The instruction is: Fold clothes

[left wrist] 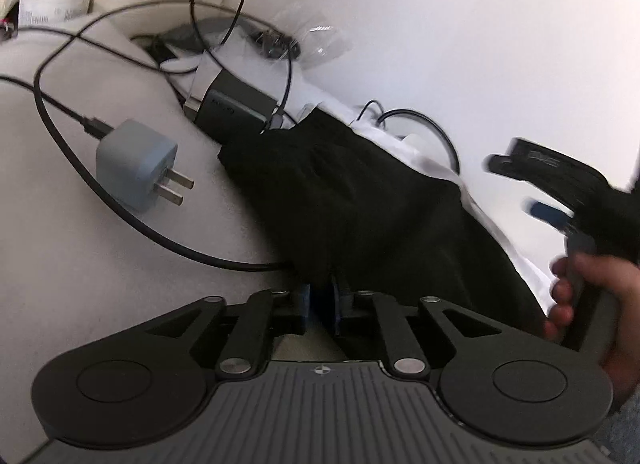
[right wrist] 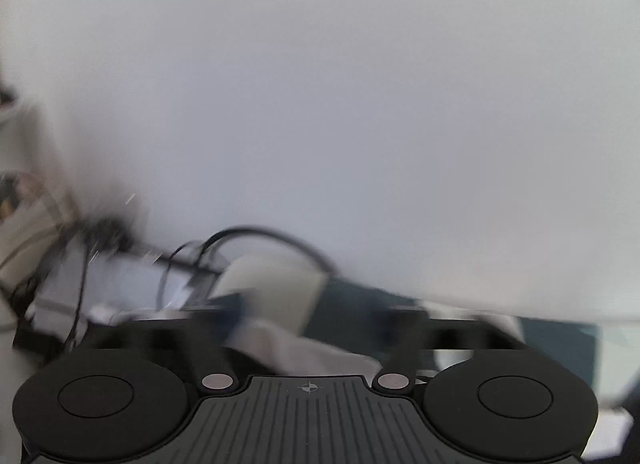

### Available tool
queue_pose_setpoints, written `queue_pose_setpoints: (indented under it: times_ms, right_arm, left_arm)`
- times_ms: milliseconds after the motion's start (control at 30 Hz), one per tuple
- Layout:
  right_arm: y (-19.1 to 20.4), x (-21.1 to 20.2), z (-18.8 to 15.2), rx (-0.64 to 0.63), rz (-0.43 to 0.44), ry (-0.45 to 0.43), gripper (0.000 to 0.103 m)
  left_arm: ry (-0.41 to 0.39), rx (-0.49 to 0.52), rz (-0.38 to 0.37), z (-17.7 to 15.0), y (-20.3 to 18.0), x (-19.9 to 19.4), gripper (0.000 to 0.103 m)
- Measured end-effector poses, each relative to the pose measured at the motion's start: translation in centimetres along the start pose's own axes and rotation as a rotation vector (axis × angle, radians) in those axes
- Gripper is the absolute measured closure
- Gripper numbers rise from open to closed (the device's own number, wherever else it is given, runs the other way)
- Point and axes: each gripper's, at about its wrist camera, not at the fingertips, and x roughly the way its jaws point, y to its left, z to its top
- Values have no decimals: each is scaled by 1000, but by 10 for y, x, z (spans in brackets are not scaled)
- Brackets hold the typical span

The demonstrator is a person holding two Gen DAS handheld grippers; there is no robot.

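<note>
Black garment (left wrist: 360,200) lies bunched on the table (left wrist: 60,264) by the wall, no neat fold visible; folding looks mostly undone. Left claw (left wrist: 320,300) nearly closed at its near edge; a pinch of cloth can't be confirmed. Right claw (right wrist: 316,320) wide open, empty, blurred. Charger plug (left wrist: 136,168) nearby; no readable writing.

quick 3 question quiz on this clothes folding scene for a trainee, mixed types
1. True or false: the black garment hangs on a hanger.
2. Which lies beside the garment's left edge in the left wrist view? A) a grey plug adapter B) a mug C) scissors
3. Fill in: the right gripper has its jaws ____.

Key: 1 false, it lies on the white surface; 2 A; 3 open.
</note>
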Motion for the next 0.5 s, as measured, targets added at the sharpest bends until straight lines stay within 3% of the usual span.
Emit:
queue_pose_setpoints:
  times_ms: [67, 133, 200, 267, 367, 433, 500]
  right_arm:
    - [-28, -24, -4, 69, -16, -1, 48]
    - [-63, -50, -7, 139, -40, 48, 58]
    - [-107, -81, -16, 191, -55, 34, 55]
    - [-153, -103, -27, 201, -124, 36, 50]
    - [-216, -115, -45, 158, -285, 138, 54]
    - [-255, -116, -61, 199, -373, 215, 54]
    - [-282, -118, -74, 262, -448, 238, 52]
  left_arm:
    - [-28, 50, 26, -4, -5, -11, 85]
    - [-39, 95, 34, -5, -12, -20, 85]
    - [-49, 139, 38, -4, -24, -28, 85]
    - [-79, 227, 35, -4, -47, -31, 85]
    - [-113, 340, -19, -7, -87, -32, 85]
    - [-116, 386, -67, -12, -112, -28, 84]
    - [-104, 417, -94, -17, -132, -21, 84]
